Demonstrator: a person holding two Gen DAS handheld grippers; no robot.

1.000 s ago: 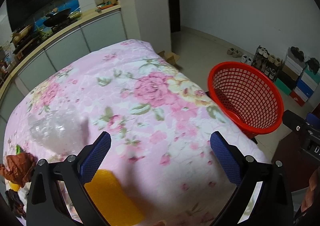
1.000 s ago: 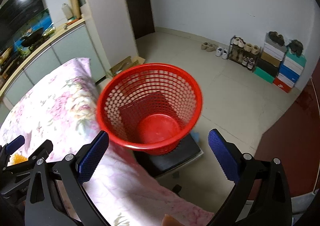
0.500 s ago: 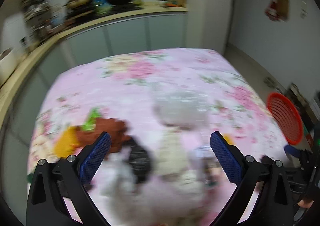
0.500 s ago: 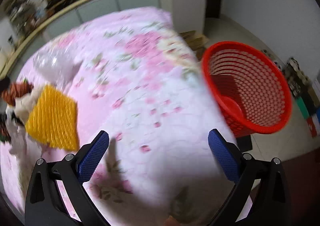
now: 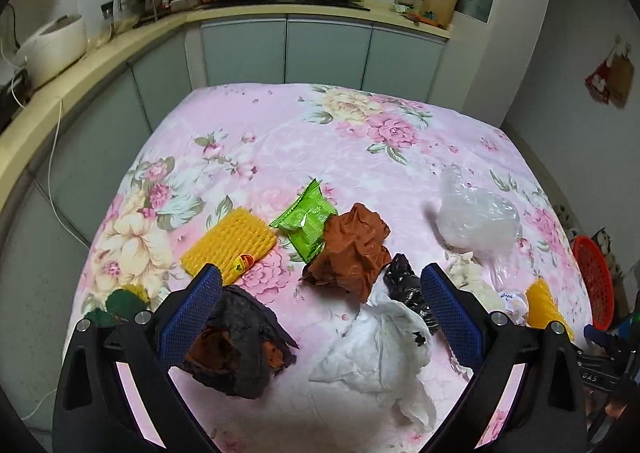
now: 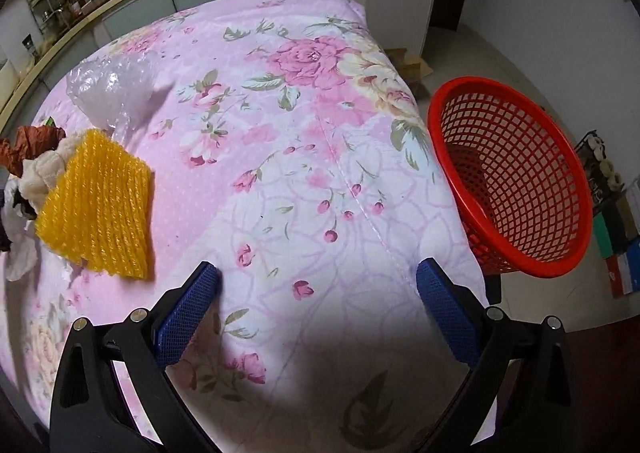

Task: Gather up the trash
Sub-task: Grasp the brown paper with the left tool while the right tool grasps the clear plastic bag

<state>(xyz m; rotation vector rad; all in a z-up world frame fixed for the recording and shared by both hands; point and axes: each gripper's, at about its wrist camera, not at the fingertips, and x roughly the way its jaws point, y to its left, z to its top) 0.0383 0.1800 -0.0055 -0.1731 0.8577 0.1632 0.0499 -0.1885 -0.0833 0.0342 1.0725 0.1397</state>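
Floral cloth point(image 5: 280, 141): crumpled trash point(image 5: 348, 253) scattered.

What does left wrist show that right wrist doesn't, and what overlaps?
Left wrist only: green snack wrapper, yellow foam net with a red sticker, dark crumpled paper by the left gripper, black plastic scrap.

Right wrist only: the red mesh basket's full rim and inside, standing off the cloth's edge; right gripper, fingers apart over bare cloth.

Both: pink floral cloth, clear plastic bag, second yellow foam net, brown crumpled paper, white tissue. Both grippers are open and hold nothing.
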